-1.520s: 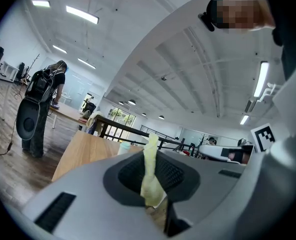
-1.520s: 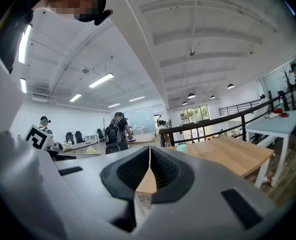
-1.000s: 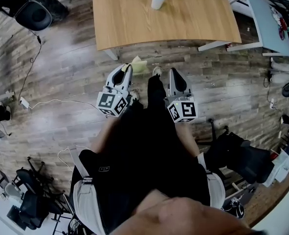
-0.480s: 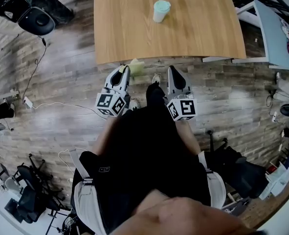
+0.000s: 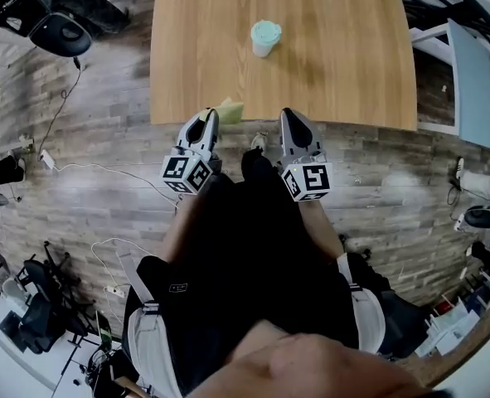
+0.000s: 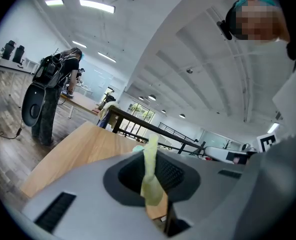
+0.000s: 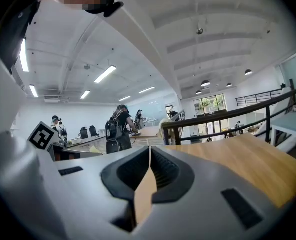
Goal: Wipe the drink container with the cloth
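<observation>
A drink container (image 5: pixel 265 38), a white cup with a pale teal lid, stands upright near the middle of the wooden table (image 5: pixel 344 65). My left gripper (image 5: pixel 210 116) sits at the table's near edge, shut on a yellow-green cloth (image 5: pixel 231 110) that sticks out past its tips; in the left gripper view the cloth (image 6: pixel 151 176) hangs pinched between the jaws. The right gripper (image 5: pixel 288 116) is beside it at the same edge, shut, with nothing in it (image 7: pixel 149 151). Both grippers are well short of the cup.
A dark office chair (image 5: pixel 58 33) stands on the wood floor left of the table. White cables (image 5: pixel 104 171) trail across the floor at left. A light blue panel (image 5: pixel 481 81) and clutter lie at right. People with backpacks (image 7: pixel 118 129) stand far off in the hall.
I have stepped closer to the table: both grippers now reach its near edge, and the cup sits lower and nearer in the head view. The cloth stays pinched in the left gripper.
</observation>
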`<state>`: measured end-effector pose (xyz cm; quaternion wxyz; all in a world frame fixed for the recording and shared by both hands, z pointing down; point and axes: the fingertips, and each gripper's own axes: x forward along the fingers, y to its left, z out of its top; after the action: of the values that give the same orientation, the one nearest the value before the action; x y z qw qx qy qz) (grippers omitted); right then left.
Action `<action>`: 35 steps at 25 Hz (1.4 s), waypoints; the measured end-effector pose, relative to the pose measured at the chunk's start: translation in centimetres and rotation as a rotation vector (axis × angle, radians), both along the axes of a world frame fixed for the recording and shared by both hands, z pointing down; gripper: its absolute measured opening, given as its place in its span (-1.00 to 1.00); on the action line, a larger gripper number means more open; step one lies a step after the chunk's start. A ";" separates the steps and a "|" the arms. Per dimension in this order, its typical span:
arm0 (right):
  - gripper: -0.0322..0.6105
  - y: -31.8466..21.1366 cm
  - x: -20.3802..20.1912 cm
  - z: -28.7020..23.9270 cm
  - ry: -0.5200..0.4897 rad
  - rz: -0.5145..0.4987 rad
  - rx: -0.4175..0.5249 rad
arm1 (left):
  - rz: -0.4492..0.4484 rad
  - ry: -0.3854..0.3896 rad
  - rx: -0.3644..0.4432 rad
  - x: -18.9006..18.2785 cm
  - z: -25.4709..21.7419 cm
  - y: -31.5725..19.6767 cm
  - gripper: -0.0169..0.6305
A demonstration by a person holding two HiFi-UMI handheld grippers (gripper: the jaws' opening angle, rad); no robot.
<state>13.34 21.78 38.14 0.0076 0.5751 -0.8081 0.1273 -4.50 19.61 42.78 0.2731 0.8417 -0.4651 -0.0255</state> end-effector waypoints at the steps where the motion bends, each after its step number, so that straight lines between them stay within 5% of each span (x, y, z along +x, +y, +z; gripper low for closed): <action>1: -0.79 -0.6 0.3 0.2 -0.001 -0.014 -0.005 | -0.016 -0.003 -0.006 0.3 0.2 -0.4 -0.78; 14: -0.79 -7.0 1.1 3.0 0.015 -0.072 -0.062 | -0.166 0.021 -0.094 -1.2 2.7 -5.7 -0.78; 21: -0.79 -11.1 0.4 3.0 0.055 -0.051 -0.079 | -0.126 0.090 -0.109 -0.7 4.1 -11.5 -0.78; 35: -0.79 -19.8 -0.3 6.0 0.191 -0.010 -0.186 | -0.055 0.112 -0.189 -0.2 9.5 -21.5 -0.78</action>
<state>13.07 1.98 44.12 0.1385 0.5773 -0.7913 0.1462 -4.72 -1.86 52.24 0.3758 0.7966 -0.4722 -0.0359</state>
